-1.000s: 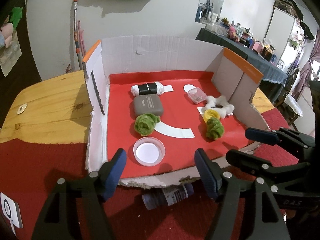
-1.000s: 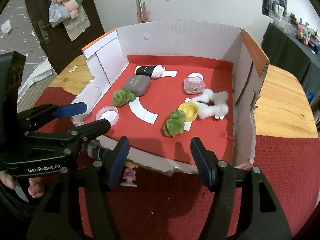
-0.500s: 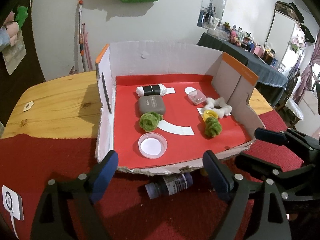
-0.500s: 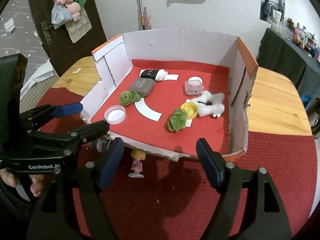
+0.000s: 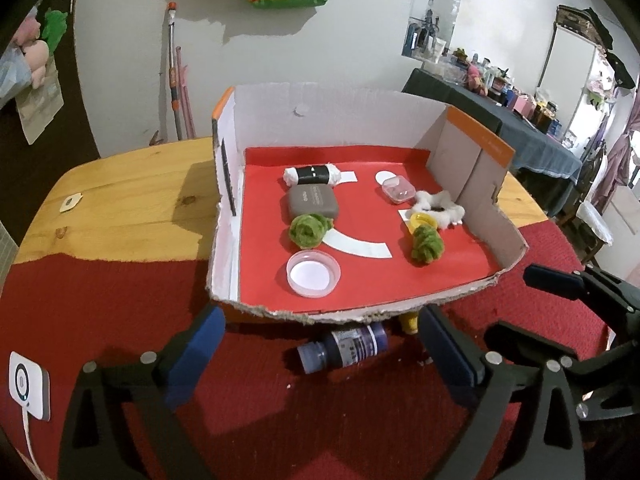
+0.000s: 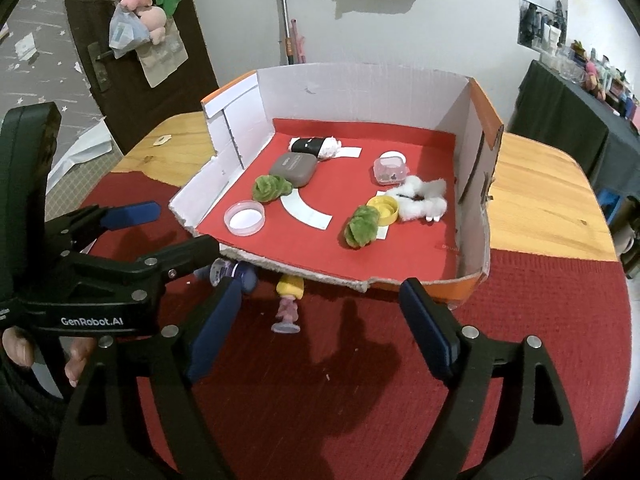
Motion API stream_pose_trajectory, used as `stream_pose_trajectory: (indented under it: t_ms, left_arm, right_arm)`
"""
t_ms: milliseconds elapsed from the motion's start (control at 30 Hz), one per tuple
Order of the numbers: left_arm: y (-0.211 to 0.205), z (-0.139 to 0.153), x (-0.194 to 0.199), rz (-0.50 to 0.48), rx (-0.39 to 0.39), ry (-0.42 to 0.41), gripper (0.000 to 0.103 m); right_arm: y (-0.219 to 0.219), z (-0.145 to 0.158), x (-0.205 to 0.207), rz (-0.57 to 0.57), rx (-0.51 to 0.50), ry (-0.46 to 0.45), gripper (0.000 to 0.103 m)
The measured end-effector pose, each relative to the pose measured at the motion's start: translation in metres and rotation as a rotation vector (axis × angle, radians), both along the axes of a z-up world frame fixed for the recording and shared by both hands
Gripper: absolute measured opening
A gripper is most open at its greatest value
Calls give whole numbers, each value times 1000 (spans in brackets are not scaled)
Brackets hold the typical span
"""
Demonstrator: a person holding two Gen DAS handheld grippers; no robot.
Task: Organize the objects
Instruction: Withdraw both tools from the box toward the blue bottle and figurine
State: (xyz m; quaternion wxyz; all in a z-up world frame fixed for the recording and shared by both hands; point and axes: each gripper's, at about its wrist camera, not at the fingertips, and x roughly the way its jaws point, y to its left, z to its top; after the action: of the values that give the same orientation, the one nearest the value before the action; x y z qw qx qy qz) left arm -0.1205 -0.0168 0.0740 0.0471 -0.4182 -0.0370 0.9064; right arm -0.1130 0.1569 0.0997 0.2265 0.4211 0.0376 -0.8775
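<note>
1. Most of the sorting looked done: inside the cardboard box (image 5: 328,120), on its red floor, lay a grey case (image 5: 314,201), a black-banded white roll (image 5: 312,175), two green fuzzy balls (image 5: 308,230) (image 5: 427,242), a round clear lid (image 5: 313,274), a small clear container (image 5: 397,191), a yellow cap (image 6: 384,209) and a white fluffy ring (image 5: 440,208)
2. Two things still appeared left outside, judging by where they lay: a dark blue bottle (image 5: 344,349) on its side and a small pink and yellow figurine (image 6: 289,304), both on the red cloth (image 6: 400,380) just in front of the box's torn front edge, the figurine's top tucked under that edge
3. The left gripper (image 5: 320,354) was spread wide and held nothing; the bottle lay between its blue pads, close to the box front, not touching either pad
4. The right gripper (image 6: 320,320) was likewise spread and empty; the figurine stood between its fingers, nearer the left finger (image 6: 216,320), apart from both
5. Neither leftover item was gripped, so I judged that both pickups remained
</note>
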Motion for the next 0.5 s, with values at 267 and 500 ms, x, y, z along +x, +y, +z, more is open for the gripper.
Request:
stream_pose_trajectory:
  t_ms: [267,500]
  left_arm:
    - [-1,-7,9,14,4,-15,101]
    - [-6,-16,16,34,5,-30,102]
  right_arm:
    - [0,-5,12,8,0,-9,84]
    - [-3,-15,20,13,8,-24,84]
